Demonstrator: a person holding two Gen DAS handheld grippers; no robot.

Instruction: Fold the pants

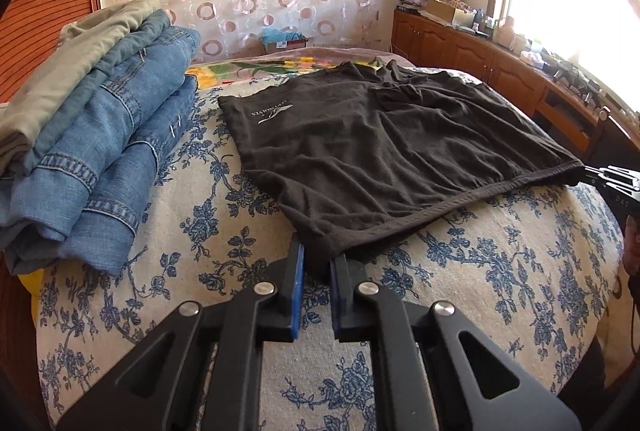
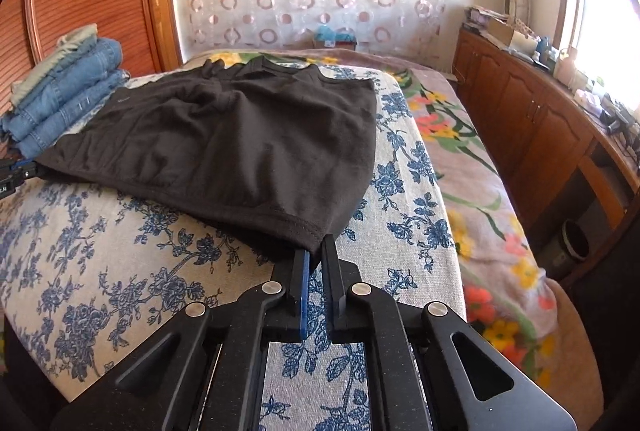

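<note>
Dark brown-black pants (image 1: 380,151) lie spread flat on the bed, a small white logo near their far left edge. My left gripper (image 1: 318,251) is shut on the near left corner of the hem. In the right wrist view the same pants (image 2: 240,139) fill the middle, and my right gripper (image 2: 316,247) is shut on their near right corner. Each gripper shows at the edge of the other's view: the right gripper (image 1: 612,179) at the far right, the left gripper (image 2: 16,171) at the far left.
A stack of folded jeans (image 1: 100,143) with a pale green garment on top sits at the left of the blue floral bedcover (image 1: 500,271). A wooden cabinet (image 2: 540,119) with clutter runs along the right under the window. A flowered blanket (image 2: 472,171) covers the bed's right side.
</note>
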